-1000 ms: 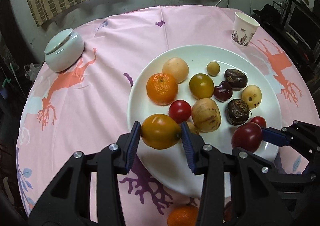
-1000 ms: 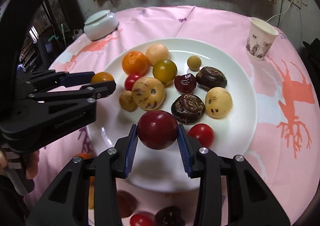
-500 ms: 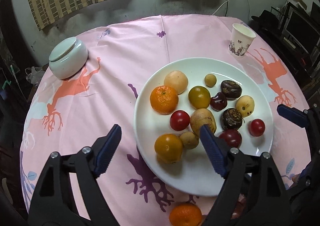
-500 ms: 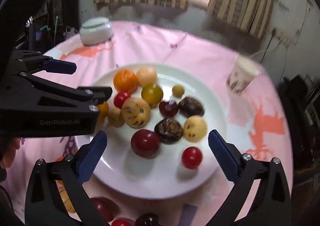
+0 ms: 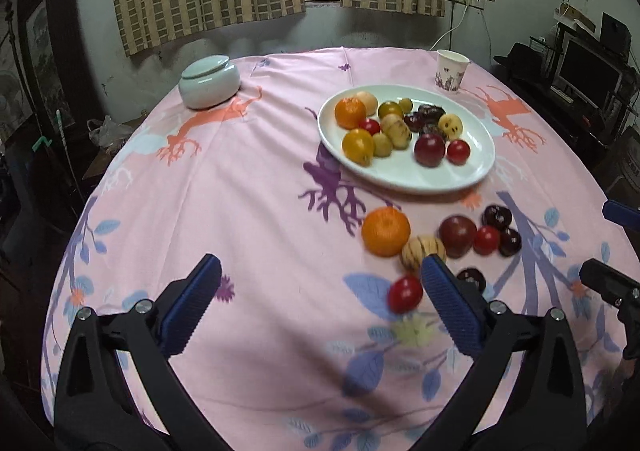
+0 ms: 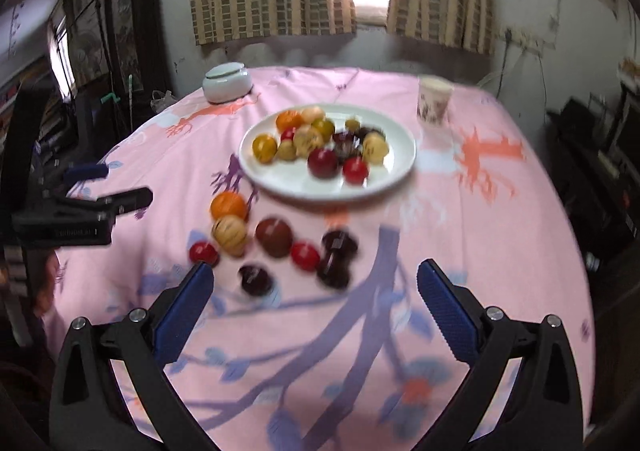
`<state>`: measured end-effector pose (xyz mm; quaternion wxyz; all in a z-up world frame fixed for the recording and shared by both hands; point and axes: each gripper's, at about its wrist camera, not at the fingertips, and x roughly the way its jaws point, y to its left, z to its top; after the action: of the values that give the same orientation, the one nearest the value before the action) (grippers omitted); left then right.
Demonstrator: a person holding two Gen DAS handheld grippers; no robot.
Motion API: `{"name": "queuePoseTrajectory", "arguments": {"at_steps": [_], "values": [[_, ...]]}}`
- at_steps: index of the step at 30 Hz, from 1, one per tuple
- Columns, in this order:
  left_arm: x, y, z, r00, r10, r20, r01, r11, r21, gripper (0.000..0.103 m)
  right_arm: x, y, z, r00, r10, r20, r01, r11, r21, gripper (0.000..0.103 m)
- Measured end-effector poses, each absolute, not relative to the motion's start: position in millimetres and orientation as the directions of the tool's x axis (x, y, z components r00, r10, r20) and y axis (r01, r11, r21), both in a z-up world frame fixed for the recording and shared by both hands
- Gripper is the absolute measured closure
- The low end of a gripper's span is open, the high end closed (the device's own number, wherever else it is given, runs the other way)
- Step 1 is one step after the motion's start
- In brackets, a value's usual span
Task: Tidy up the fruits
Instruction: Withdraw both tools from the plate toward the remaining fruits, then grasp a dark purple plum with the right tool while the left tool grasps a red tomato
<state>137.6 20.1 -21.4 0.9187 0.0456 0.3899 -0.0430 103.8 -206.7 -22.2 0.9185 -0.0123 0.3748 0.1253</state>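
Note:
A white plate [image 5: 404, 180] with several fruits lies on the far right of the pink cloth; among them are a yellow-orange tomato [image 5: 358, 146] and a dark red plum [image 5: 429, 149]. Nearer on the cloth lie loose fruits: an orange [image 5: 386, 231], a striped melon [image 5: 423, 251], a red tomato [image 5: 405, 294] and several dark ones. My left gripper [image 5: 320, 271] hovers over bare cloth left of them, its jaws opening with nothing between. My right gripper [image 6: 315, 271] is open and empty, just short of the loose fruits [image 6: 276, 237]. The right wrist view is blurred.
A pale lidded jar [image 5: 209, 81] stands at the far left and a paper cup [image 5: 451, 71] behind the plate. The round table's edge drops off on all sides. Dark furniture and screens stand to the right, curtains behind.
Both grippers let go of their fruits, the yellow-orange tomato and the dark red plum, which now lie on the plate. Both opened wide and drew back to the table's near side.

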Motion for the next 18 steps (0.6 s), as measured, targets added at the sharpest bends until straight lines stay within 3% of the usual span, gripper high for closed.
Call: {"name": "queuePoseTrajectory", "arguments": {"at_steps": [6, 12, 13, 15, 18], "values": [[104.3, 29.4, -45.6, 0.674, -0.043, -0.738, 0.102, 0.994, 0.035, 0.002, 90.9, -191.5, -44.1, 0.622, 0.305, -0.721, -0.265, 0.949, 0.172, 0.001], [102.9, 45.3, -48.4, 0.669, -0.049, -0.742, 0.074, 0.997, 0.001, 0.002, 110.9, -155.0, -57.4, 0.582, 0.328, -0.744, -0.352, 0.927, 0.132, 0.002], [102.7, 46.4, -49.0, 0.669, -0.047, -0.742, 0.072, 0.997, 0.002, 0.002, 116.9, -150.6, -62.2, 0.566, 0.338, -0.752, -0.358, 0.922, 0.145, 0.004], [103.6, 47.9, -49.7, 0.666, -0.043, -0.745, 0.072, 0.997, 0.007, 0.002, 129.2, -145.9, -73.6, 0.529, 0.343, -0.776, -0.360, 0.919, 0.160, 0.020], [105.6, 47.9, -50.2, 0.662, -0.048, -0.748, 0.078, 0.997, 0.005, 0.002, 148.3, -141.9, -92.9, 0.479, 0.327, -0.815, -0.336, 0.926, 0.174, 0.024]]}}
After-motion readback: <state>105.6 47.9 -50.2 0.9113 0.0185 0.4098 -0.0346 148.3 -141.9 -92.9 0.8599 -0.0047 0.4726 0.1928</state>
